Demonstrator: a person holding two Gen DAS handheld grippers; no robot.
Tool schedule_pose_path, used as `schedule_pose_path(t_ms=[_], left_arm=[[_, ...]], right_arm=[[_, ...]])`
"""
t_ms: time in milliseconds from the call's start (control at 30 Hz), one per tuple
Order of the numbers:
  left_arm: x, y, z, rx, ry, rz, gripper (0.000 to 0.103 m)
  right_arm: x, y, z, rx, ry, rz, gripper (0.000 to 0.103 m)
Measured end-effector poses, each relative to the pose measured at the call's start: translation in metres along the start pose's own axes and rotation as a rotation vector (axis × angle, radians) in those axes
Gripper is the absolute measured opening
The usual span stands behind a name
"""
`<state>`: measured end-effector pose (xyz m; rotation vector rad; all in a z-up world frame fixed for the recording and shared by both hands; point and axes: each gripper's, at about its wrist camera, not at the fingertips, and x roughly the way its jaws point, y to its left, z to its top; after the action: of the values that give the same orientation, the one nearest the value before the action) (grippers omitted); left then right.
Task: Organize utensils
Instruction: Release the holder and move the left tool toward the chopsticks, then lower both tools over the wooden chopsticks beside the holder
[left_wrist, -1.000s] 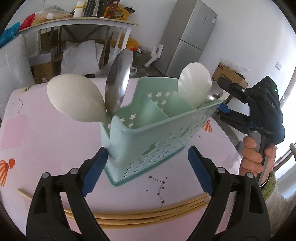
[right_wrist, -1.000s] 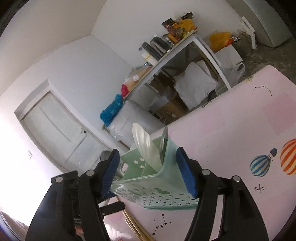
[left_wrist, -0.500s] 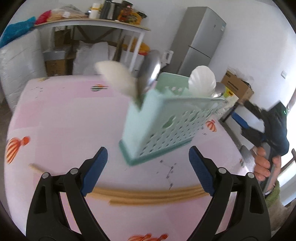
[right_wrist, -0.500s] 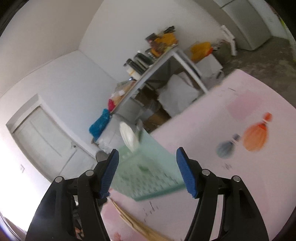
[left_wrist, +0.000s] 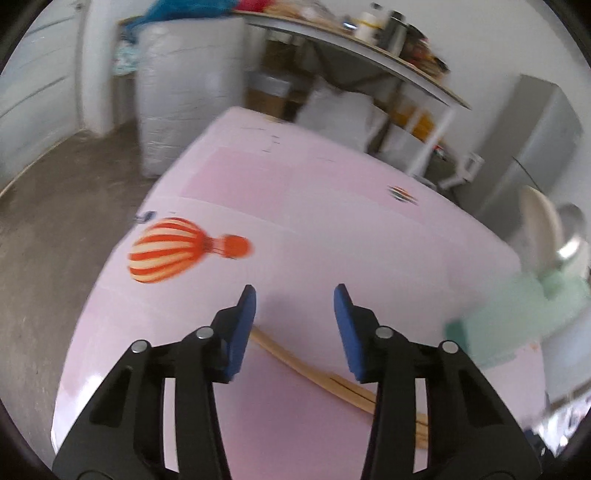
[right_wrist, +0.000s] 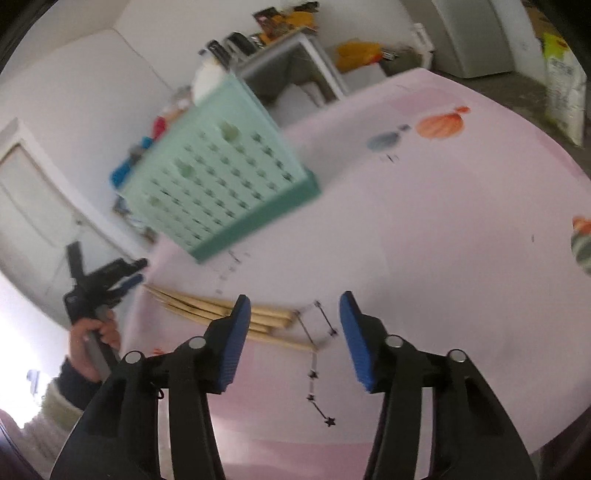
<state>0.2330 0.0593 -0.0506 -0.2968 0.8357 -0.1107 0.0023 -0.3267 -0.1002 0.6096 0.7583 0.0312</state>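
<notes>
A mint-green perforated utensil holder (right_wrist: 218, 173) stands on the pink table (right_wrist: 424, 240). It shows blurred at the right edge of the left wrist view (left_wrist: 517, 314), with a white spoon (left_wrist: 541, 225) and a metal spoon (left_wrist: 570, 236) standing in it. Several wooden chopsticks (right_wrist: 225, 314) lie on the table in front of it. My right gripper (right_wrist: 291, 328) is open and empty just above their near ends. My left gripper (left_wrist: 293, 325) is open and empty over the chopsticks' other end (left_wrist: 317, 373). The left gripper also shows from the right wrist view (right_wrist: 101, 280).
The table carries balloon prints (left_wrist: 173, 249) and drops off to a grey floor (left_wrist: 48, 206) on the left. A shelf table with clutter (left_wrist: 369, 37), a wrapped bundle (left_wrist: 184, 88) and a fridge (left_wrist: 535, 147) stand behind.
Both grippers have pulled away from the holder. The left view swung left and the holder slid to its right edge. The right gripper dropped towards the chopsticks.
</notes>
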Motion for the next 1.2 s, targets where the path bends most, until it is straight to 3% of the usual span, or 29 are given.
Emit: schedule_pose_path(t_ms=[100,233,533,733,800,900,933,1000,1067,1133,1200], left_arm=[[0.007,0.009,0.002,-0.058,0.002,-0.016,0.033],[0.007,-0.007,-0.01,-0.053,0.034,-0.056,0.022],[-0.009,-0.048,-0.066,-0.111,0.103,-0.215,0.021],[-0.011,-0.062,-0.074,-0.11,0.121,-0.28,0.02],[-0.021,-0.053,-0.065,-0.092,0.063,-0.238,0.022],[-0.035,-0.035,-0.052,-0.063,-0.034,-0.081,0.029],[-0.033,-0.03,-0.046,-0.052,-0.041,0.001,0.031],[-0.021,-0.017,-0.042,-0.065,0.015,0.07,0.032],[-0.017,-0.009,-0.044,-0.112,0.037,0.041,0.031],[-0.017,-0.015,-0.046,-0.096,0.054,0.009,0.031],[-0.016,-0.03,-0.055,-0.09,0.09,-0.087,0.031]], right_arm=[[0.005,0.003,-0.004,0.004,-0.047,-0.015,0.042],[0.017,0.01,-0.003,0.014,-0.06,0.001,0.034],[0.024,0.019,-0.005,0.017,-0.059,0.025,0.025],[0.021,0.01,0.003,0.051,-0.07,0.027,0.025],[0.012,0.004,0.008,0.062,-0.088,0.023,0.025],[0.001,-0.006,0.01,0.07,-0.108,0.004,0.025],[0.0,-0.008,0.009,0.073,-0.11,-0.003,0.025],[0.0,-0.012,0.008,0.082,-0.107,-0.009,0.025],[0.003,-0.014,0.005,0.092,-0.099,-0.009,0.025],[0.006,-0.012,0.003,0.09,-0.092,-0.007,0.025],[0.008,-0.009,0.002,0.079,-0.089,-0.002,0.025]])
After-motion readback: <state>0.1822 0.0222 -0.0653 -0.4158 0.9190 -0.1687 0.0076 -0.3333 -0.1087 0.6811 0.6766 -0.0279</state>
